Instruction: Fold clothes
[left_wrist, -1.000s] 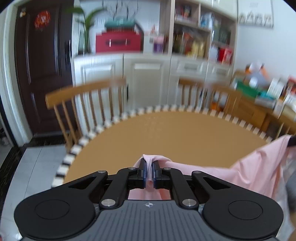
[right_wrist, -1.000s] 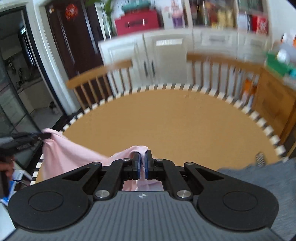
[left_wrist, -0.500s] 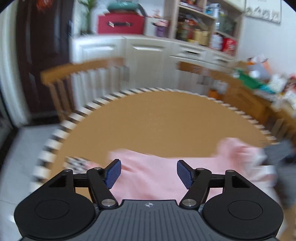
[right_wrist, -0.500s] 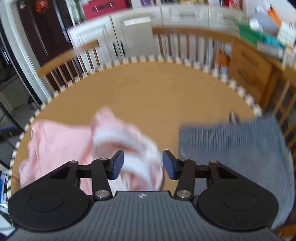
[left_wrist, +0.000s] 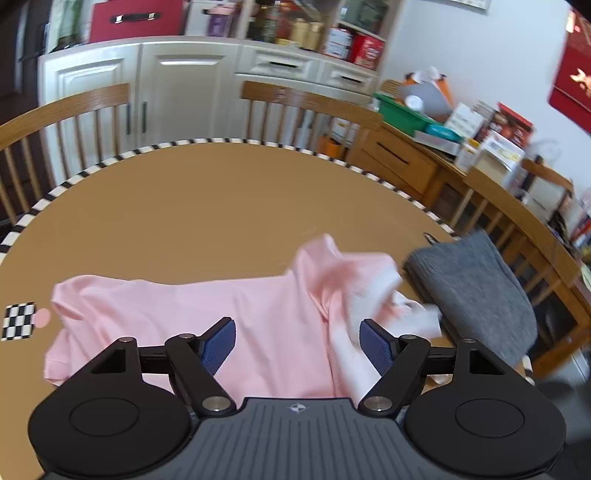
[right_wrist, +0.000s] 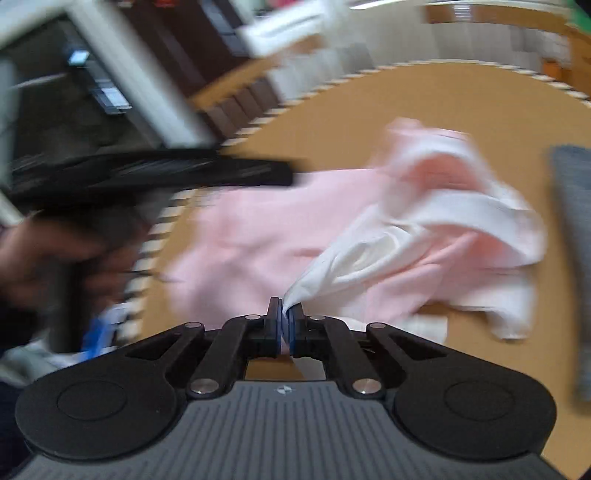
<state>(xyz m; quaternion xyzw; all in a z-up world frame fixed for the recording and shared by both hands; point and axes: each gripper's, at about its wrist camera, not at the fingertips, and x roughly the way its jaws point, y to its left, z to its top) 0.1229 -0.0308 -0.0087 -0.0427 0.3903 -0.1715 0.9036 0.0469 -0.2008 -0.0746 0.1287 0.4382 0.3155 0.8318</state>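
Observation:
A pink shirt (left_wrist: 207, 314) with white trim lies spread on the round brown table (left_wrist: 221, 199); its right end is bunched up. My left gripper (left_wrist: 297, 341) is open and empty just above the shirt's near edge. In the right wrist view, which is blurred, my right gripper (right_wrist: 283, 325) is shut on a white part of the pink shirt (right_wrist: 258, 229) at its near edge. The left gripper (right_wrist: 147, 173) shows there as a dark blurred shape at the left, held in a hand.
A folded grey garment (left_wrist: 476, 291) lies at the table's right edge; it also shows in the right wrist view (right_wrist: 576, 221). Wooden chairs (left_wrist: 306, 99) ring the far side. A checkered marker (left_wrist: 16, 320) sits on the table at left. Cluttered sideboard (left_wrist: 424, 147) at right.
Both grippers let go of the lifted shirt and it dropped flat on the table. The right gripper has since shut on a white part of it; the left stays open.

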